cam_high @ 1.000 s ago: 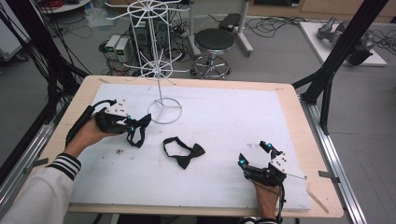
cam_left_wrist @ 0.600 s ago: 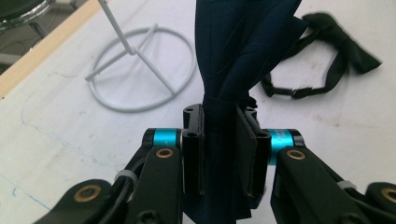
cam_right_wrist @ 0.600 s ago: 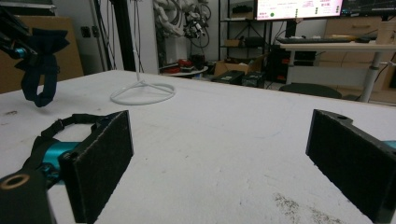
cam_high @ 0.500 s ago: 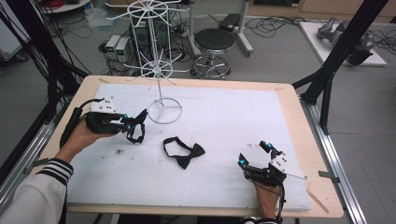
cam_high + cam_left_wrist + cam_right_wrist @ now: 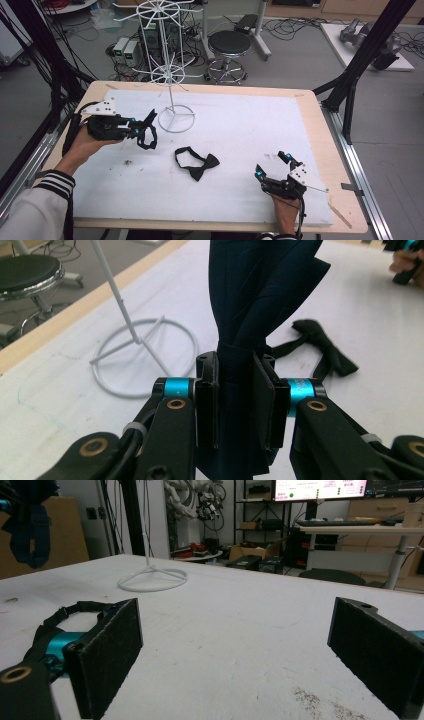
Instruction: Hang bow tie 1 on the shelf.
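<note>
My left gripper (image 5: 145, 129) is shut on a dark navy bow tie (image 5: 148, 137) and holds it off the white mat (image 5: 240, 125) at the left. In the left gripper view the navy bow tie (image 5: 255, 300) is pinched between the pads and stands up past them. A black bow tie (image 5: 197, 162) with its strap lies flat on the middle of the mat, also seen as the black bow tie (image 5: 325, 352). My right gripper (image 5: 271, 165) rests at the front right, open with nothing between its fingers; the black bow tie's strap (image 5: 75, 610) lies beyond its left pad.
A white wire display rack (image 5: 167, 75) stands on its ring base (image 5: 175, 119) at the mat's back left, just right of my left gripper. The wooden table edge (image 5: 330, 150) frames the mat. A stool (image 5: 229, 45) stands behind the table.
My left hand has risen a little and drawn leftward with the navy bow tie still pinched. The right gripper and the black bow tie have not moved.
</note>
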The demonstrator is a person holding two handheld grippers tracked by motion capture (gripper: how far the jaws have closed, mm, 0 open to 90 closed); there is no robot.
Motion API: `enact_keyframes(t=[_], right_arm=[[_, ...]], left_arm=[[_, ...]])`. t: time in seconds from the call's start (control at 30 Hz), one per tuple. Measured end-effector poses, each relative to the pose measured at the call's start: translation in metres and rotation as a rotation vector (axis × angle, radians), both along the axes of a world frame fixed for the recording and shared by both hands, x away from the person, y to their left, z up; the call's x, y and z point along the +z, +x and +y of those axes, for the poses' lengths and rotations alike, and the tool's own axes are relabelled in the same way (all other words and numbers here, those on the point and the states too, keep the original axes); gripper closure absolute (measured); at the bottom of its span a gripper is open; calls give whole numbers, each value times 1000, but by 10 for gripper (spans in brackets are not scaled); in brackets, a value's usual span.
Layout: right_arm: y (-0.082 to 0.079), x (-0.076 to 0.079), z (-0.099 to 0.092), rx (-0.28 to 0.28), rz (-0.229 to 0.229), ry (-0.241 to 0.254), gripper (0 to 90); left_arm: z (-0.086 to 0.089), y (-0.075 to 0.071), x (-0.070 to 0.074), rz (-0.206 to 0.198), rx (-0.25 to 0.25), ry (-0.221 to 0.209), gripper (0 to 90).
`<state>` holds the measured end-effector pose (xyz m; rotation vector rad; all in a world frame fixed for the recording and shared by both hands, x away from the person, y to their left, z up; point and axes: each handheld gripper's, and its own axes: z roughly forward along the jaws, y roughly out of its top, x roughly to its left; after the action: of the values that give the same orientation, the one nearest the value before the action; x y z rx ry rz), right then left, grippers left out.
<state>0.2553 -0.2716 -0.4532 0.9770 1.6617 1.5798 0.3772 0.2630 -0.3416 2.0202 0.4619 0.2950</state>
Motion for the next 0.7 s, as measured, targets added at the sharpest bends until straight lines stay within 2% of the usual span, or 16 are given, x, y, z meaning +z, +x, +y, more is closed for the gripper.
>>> enact_keyframes(t=[0.03,0.47,0.7], right_arm=[[0,0,0,-1,0,1,67],[0,0,0,-1,0,-2,67],[0,0,0,0,1,-3,67]], left_arm=[[0,-1,3,-2,0,-13,738],[-5,-5,41,-43,3,-52,738],[-9,-4,53,-63,0,-70,738]])
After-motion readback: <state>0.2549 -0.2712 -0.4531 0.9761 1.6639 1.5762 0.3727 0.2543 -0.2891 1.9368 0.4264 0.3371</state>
